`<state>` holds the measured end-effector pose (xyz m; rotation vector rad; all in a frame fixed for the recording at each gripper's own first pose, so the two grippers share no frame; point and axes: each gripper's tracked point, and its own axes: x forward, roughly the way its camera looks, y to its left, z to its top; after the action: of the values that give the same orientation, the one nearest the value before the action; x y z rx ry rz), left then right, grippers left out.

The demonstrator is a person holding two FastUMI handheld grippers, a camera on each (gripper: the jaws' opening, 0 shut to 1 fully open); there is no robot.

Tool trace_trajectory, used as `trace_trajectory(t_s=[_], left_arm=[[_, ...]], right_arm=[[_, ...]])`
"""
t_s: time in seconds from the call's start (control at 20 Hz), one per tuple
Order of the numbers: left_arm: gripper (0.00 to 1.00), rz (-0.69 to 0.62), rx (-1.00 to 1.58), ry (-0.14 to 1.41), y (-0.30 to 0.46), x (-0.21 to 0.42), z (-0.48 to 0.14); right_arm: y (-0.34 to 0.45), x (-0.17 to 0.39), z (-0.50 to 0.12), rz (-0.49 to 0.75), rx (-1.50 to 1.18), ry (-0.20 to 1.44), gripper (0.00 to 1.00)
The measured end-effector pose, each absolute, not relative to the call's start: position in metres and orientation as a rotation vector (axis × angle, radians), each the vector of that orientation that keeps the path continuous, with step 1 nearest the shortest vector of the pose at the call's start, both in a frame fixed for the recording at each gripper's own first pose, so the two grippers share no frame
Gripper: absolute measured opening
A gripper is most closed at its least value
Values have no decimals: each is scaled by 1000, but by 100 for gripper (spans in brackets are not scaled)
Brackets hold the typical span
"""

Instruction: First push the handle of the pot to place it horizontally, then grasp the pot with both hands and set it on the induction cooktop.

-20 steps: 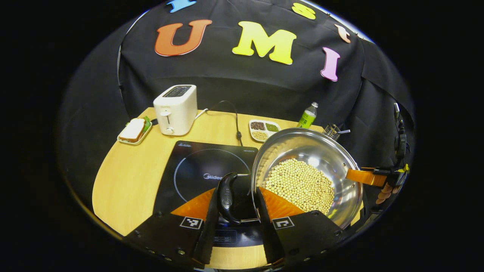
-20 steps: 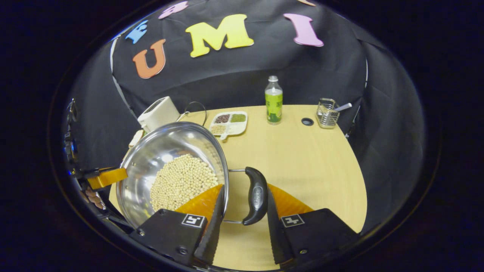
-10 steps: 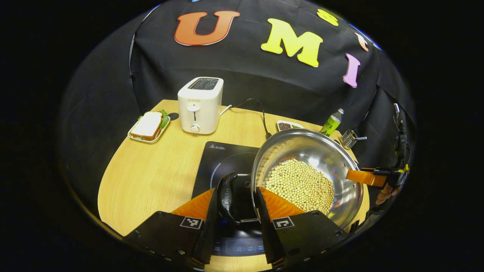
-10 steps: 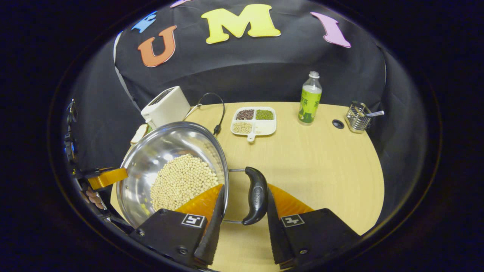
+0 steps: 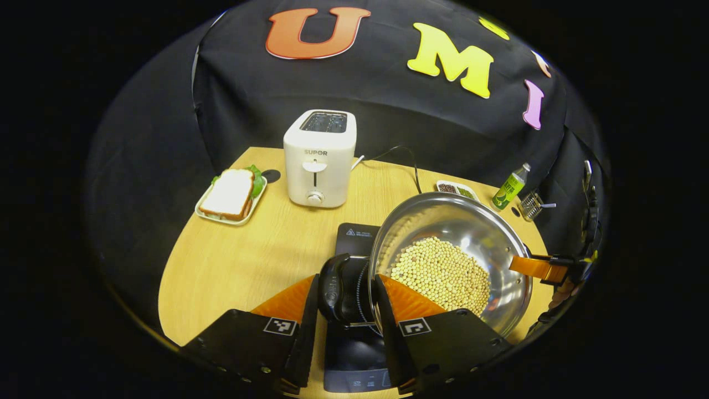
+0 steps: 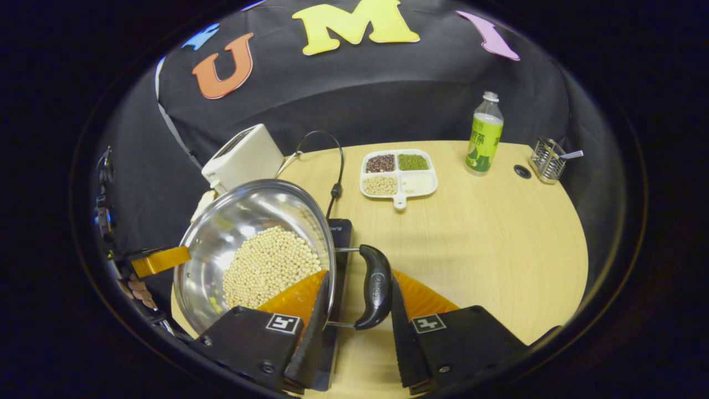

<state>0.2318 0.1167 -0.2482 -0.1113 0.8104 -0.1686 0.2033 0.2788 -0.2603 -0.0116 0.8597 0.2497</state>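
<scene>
Since the earlier frames, more of the black glass induction cooktop (image 5: 354, 343) has been covered by the round, shiny steel pot (image 5: 471, 233), which is held above it, over the light wooden table (image 5: 243, 260). One pot is seen, filled with small pale round beans (image 5: 443, 271) and fitted with two curved black side handles. One handle (image 5: 331, 288) is clamped between the fingers of the left gripper (image 5: 346, 310), nearly closed; the other handle (image 6: 376, 287) is pinched likewise by the right gripper (image 6: 357, 316). One white toaster (image 5: 320, 158) is seen behind.
</scene>
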Motion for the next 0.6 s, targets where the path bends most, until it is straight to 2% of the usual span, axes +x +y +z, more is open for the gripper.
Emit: trace_trajectory(t_s=[0.15,0.6], left_arm=[[52,-163,-83,798,124,239,-254],[52,-175,-126,773,131,242,-264]], right_arm=[[285,201,-272,250,10,886,59],[292,206,-270,275,6,803,59]])
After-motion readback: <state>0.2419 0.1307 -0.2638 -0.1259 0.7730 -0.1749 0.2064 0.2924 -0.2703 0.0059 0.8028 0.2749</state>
